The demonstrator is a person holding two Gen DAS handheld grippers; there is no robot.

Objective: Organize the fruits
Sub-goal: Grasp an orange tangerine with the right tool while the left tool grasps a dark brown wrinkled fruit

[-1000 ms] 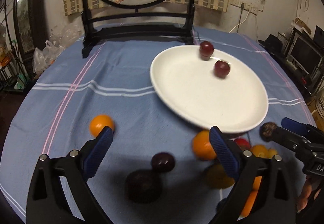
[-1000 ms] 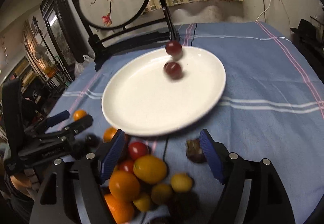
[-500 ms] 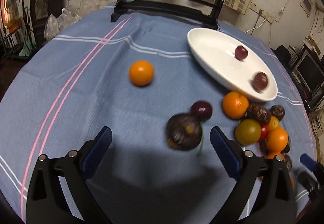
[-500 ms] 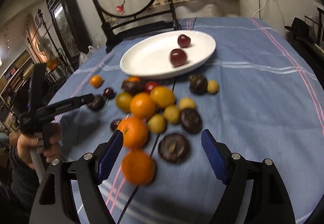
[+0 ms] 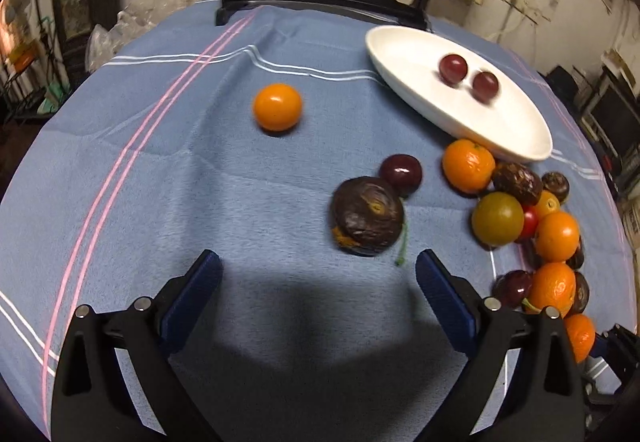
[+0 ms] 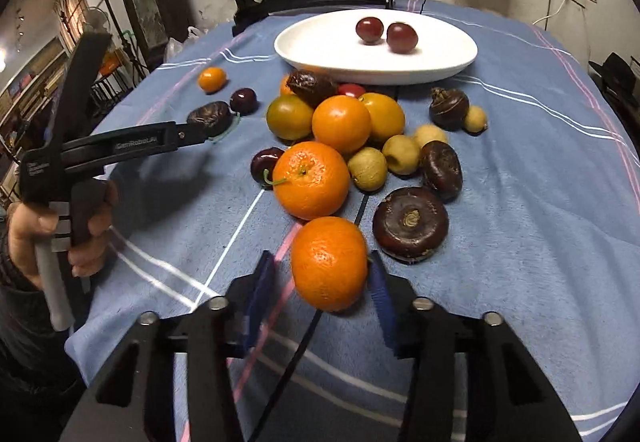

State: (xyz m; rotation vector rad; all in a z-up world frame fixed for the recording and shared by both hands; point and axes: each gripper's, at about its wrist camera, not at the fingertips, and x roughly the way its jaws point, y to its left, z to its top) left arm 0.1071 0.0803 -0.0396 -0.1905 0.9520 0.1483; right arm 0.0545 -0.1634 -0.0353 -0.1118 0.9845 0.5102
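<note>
**A:** Let's start on the left. Our left gripper has its tongs spread wide, with nothing between them. What sits in front of it?

**B:** A dark, wrinkly brown fruit, up at about one o'clock from the tongs and near them. A dark cherry touches its far side. A small orange fruit sits alone, well apart, at eleven o'clock.

**A:** How would we pick up the brown one?

**B:** We think it is hard and light. Its skin looks bumpy, so it should not slip. We would squeeze it across its wide sides. The cherry is soft and shiny, so we would hold that one very gently.

**A:** Now the middle. Where do the fruits go?

**B:** Probably on the white plate at twelve o'clock, at the far side of the blue cloth. Two red cherries already sit on it. The big pile of fruits lies between us and the plate.

**A:** And on the right?

**B:** Our right gripper is closing its tongs around the nearest mandarin. The right pad looks like it touches the peel. The left pad seems to have a small gap, so we are not holding it yet.

**A:** Will the mandarin be tricky?

**B:** We think not. It is round, a bit squishy and heavier than the little fruits. The peel is dimpled, so it grips well. We should hold it across its fat middle and not squash it. A big brown fruit lies just beside it at two o'clock, so we should lift straight up.
</note>
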